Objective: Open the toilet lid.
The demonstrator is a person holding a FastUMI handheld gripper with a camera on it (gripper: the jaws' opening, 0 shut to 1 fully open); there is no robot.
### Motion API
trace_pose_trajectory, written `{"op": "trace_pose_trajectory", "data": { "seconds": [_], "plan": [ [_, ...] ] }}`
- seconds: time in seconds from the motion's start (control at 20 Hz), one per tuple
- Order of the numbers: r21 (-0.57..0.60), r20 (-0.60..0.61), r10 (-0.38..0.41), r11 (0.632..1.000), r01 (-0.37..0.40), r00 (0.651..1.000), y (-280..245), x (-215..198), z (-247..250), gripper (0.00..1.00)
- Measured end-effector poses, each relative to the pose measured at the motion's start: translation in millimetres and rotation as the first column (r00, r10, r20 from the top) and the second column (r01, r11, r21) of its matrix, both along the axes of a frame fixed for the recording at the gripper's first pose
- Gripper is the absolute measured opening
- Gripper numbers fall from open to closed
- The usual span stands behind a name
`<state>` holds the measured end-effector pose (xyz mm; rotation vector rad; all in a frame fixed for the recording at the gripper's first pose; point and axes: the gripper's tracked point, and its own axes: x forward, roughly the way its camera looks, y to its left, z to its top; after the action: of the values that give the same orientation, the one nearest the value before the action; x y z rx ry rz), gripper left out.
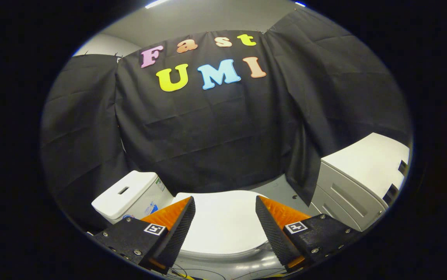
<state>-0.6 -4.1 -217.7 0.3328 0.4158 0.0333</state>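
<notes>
1. Our gripper (225, 221) hangs above the toilet, fingers spread wide apart and holding nothing. The left finger (177, 229) and right finger (274, 233) frame the toilet lid (223, 223) between them.
2. The lid is down and closed, flat on the bowl, just ahead of and below the fingertips. We see its white top and the near rim (223, 256) curving under the fingers.
3. Handling, our guess: rigid moulded plastic, light, glossy and so slippery. It should swing on a rear hinge, not lift straight off.
4. Where to grab: the near front lip, farthest from the hinge, for best leverage. We'd hook one finger under the edge or pinch the lip; squeezing the smooth top face would likely slip.
5. Some loose cables (184, 274) lie near, under the fingers; they could snag.
6. Far left: the white tank (130, 196) stands behind the lid. The lid will likely come to rest against it, so ease off at the end.
7. Right: a white cabinet (363, 175), well apart from the lid.
8. Farthest: black cloth wall (215, 128); not in the way.
</notes>
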Motion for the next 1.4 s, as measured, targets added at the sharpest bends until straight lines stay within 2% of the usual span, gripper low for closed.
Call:
{"op": "trace_pose_trajectory", "data": {
  "seconds": [0.15,0.4,0.55,0.85,1.0,1.3,1.4],
  "plan": [
    [0.093,-0.039,-0.014,0.995,0.018,0.999,1.1,-2.3,-16.8,0.96],
    [0.143,-0.124,-0.091,0.984,0.108,0.988,-17.9,-8.2,-49.9,0.95],
    [0.228,-0.180,-0.137,0.958,0.176,0.974,-24.1,-16.4,-70.6,0.95],
    [0.323,-0.281,-0.201,0.901,0.290,0.938,-35.2,-32.9,-111.8,0.94],
    [0.366,-0.346,-0.227,0.861,0.354,0.910,-41.7,-43.0,-133.7,0.95],
    [0.454,-0.474,-0.255,0.749,0.482,0.843,-48.2,-62.7,-184.5,0.94],
    [0.464,-0.494,-0.267,0.724,0.510,0.828,-52.5,-66.8,-194.9,0.94]
  ]
}}
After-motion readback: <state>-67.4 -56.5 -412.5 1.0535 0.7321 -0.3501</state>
